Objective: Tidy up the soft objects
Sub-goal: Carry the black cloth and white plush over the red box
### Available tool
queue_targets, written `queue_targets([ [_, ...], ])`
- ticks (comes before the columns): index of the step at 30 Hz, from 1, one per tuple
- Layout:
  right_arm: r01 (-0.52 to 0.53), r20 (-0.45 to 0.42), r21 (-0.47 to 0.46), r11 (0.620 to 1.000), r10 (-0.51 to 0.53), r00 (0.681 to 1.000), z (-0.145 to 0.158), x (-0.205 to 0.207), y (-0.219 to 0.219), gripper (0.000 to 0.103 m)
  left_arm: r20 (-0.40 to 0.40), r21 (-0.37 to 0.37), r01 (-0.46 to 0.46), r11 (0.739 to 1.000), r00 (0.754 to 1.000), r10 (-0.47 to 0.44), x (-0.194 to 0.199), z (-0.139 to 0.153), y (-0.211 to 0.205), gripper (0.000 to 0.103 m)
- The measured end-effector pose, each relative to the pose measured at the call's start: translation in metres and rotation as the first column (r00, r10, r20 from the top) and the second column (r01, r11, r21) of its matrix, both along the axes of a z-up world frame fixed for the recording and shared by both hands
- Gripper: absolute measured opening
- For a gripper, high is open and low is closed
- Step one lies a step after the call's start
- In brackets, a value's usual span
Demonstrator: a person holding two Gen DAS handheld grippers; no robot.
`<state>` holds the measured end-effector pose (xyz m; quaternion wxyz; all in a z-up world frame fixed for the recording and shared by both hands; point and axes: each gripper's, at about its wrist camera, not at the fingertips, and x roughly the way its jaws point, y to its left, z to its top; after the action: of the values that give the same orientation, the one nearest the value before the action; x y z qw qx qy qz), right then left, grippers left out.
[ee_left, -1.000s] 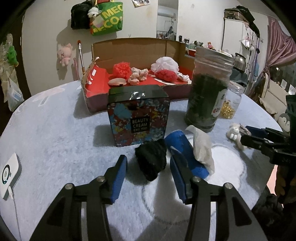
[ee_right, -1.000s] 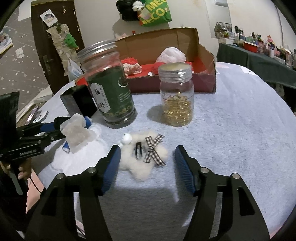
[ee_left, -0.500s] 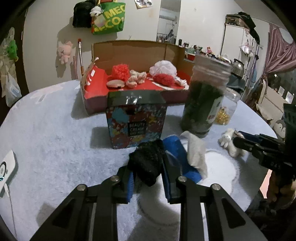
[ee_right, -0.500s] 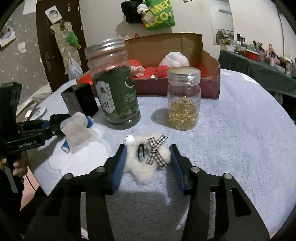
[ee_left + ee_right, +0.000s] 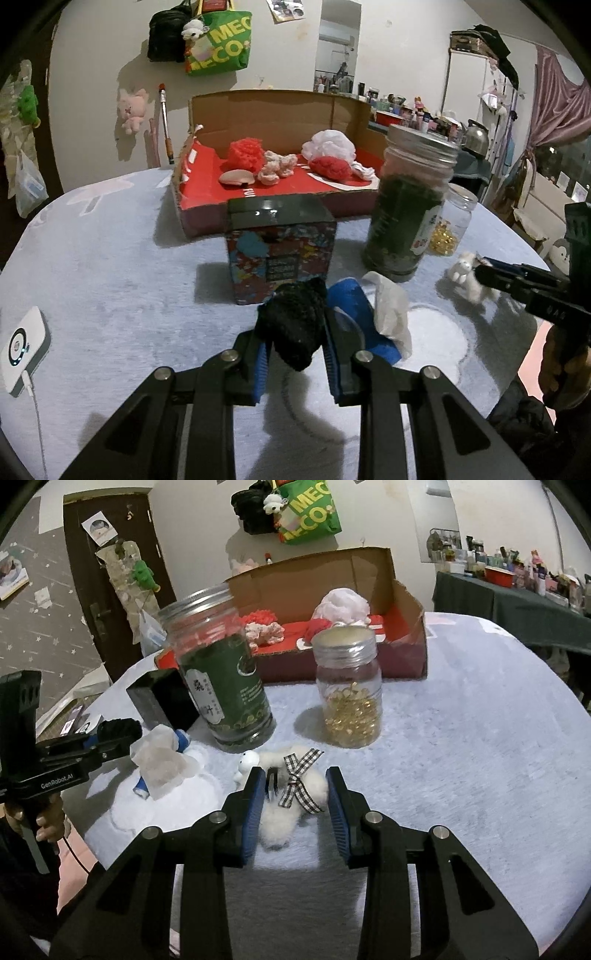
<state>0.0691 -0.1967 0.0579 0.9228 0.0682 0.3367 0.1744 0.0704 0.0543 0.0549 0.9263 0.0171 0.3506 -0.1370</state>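
Note:
A black knitted lump (image 5: 293, 325) sits between the blue pads of my left gripper (image 5: 295, 343), which is shut on it just above the grey table cover. My right gripper (image 5: 295, 797) is shut on a white fluffy toy (image 5: 284, 805) with a checked bow; the same toy (image 5: 471, 282) shows in the left wrist view at the right gripper's tips. Behind stands an open cardboard box (image 5: 280, 122) with a red floor holding several soft red, pink and white things. A blue roll with a white tissue (image 5: 388, 314) lies right of the black lump.
A patterned tin (image 5: 280, 247) stands right behind the black lump. A tall green jar (image 5: 221, 675) and a small jar of gold beads (image 5: 349, 698) stand between the toy and the box. A white device (image 5: 22, 347) lies at the left table edge.
Both grippers went from wide apart to shut: the left on the black lump, the right on the white toy. Neither hand has shifted noticeably.

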Motion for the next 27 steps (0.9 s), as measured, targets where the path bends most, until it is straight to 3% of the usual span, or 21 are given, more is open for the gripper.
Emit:
queue_targets([
  [14,0.106,-0.011,-0.012,0.994,-0.106,0.994,0.012,0.008,-0.044,0.032,-0.028,0.032,-0.079,0.996,0.996,0.079,0.014,0.004,0.042,0.027],
  [27,0.135,0.010,-0.123,0.983,-0.135,0.991,0.022,0.034,-0.058,0.032,-0.047,0.090,-0.032,0.995,0.998,0.036,0.049,0.001,0.054,0.027],
])
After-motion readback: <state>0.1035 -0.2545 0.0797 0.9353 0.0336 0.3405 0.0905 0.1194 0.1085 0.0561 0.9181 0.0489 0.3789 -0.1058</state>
